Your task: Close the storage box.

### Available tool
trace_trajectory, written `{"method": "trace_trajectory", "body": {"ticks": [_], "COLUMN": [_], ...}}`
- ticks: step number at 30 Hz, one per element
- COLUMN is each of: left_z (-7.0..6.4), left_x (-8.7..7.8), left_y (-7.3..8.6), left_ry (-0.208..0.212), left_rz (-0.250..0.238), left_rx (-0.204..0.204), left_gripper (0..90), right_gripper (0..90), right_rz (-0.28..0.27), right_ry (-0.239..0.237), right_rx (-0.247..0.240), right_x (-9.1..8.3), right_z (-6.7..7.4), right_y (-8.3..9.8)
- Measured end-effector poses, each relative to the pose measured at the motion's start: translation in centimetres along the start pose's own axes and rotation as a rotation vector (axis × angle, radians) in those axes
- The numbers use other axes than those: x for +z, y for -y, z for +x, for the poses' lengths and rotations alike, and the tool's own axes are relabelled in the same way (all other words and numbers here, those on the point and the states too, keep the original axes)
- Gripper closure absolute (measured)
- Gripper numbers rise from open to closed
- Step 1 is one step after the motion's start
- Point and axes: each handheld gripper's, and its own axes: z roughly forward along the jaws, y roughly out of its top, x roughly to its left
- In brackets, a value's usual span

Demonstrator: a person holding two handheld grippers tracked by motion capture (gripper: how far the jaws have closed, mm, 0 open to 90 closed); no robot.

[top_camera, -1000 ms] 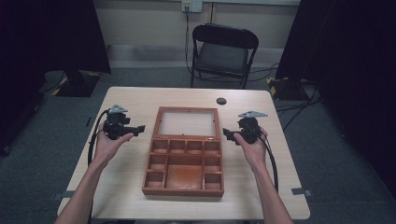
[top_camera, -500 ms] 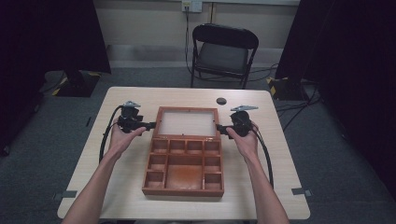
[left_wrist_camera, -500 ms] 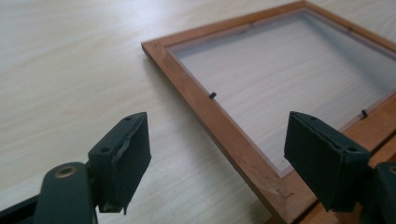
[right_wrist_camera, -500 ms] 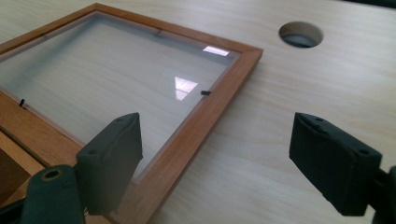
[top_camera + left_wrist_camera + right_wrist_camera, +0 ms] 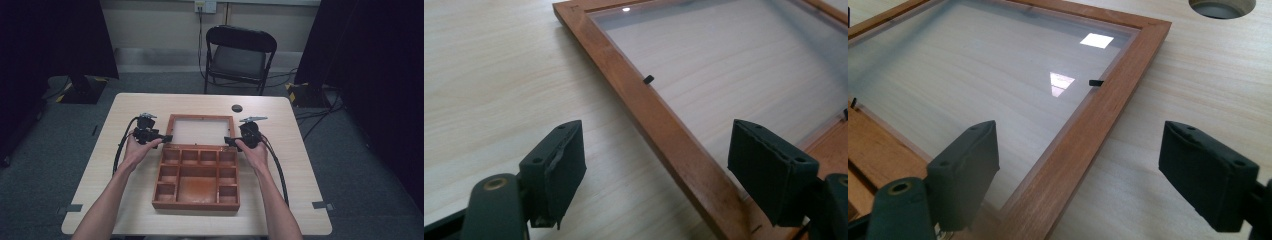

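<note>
Both grippers are spread wide with nothing pinched. The left gripper [image 5: 654, 175] straddles the left rail of the lid [image 5: 659, 120], matte black pads [image 5: 556, 172] either side of smooth reddish wood; the right gripper [image 5: 1080, 172], whose jaws just opened a touch, straddles the right rail. The lid's a flat glazed frame lying open behind the box [image 5: 197, 175], which has square compartments, mid-table [image 5: 300, 200] on pale woodgrain.

A black folding chair [image 5: 240, 57] stands on grey carpet [image 5: 360, 165] beyond the pale wooden table [image 5: 300, 190], flanked by dark curtains [image 5: 55, 40].
</note>
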Motion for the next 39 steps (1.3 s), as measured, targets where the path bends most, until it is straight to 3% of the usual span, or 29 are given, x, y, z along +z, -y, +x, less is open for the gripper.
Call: {"method": "trace_trajectory", "body": {"ticks": [7,15,18,21,26,28,34,39], "left_z": [0.0,0.3,0.4,0.5,0.3,0.3,0.3,0.1], "left_x": [0.9,1.3,1.4,1.5,1.7,1.9,1.9,1.8], "left_y": [-0.3,-0.3,-0.3,-0.3,-0.3,-0.2,-0.4,-0.5], "left_ry": [0.044,0.099,0.106,0.119,0.150,0.165,0.169,0.161], "left_rz": [0.014,0.027,0.027,0.029,0.038,0.040,0.056,0.043], "left_rx": [-0.044,-0.090,-0.090,-0.103,-0.109,-0.132,-0.130,-0.113], "left_gripper": [20.6,20.6,20.8,20.8,21.3,21.5,21.5,21.7], "right_gripper": [13.8,11.9,10.8,10.0,10.1,10.4,13.0,20.6], "right_rz": [0.002,0.015,0.021,0.032,0.033,0.034,0.029,-0.010], "right_ry": [-0.052,-0.104,-0.101,-0.139,-0.166,-0.179,-0.178,-0.179], "right_rx": [0.061,0.084,0.088,0.131,0.153,0.165,0.170,0.186], "right_x": [0.7,1.8,1.9,2.2,2.5,2.6,2.5,2.1], "right_z": [-0.5,0.3,0.3,-0.2,-0.3,-0.4,-0.4,-0.8], "right_y": [0.0,-0.3,-0.4,-0.3,-0.2,-0.2,-0.2,0.0]}}
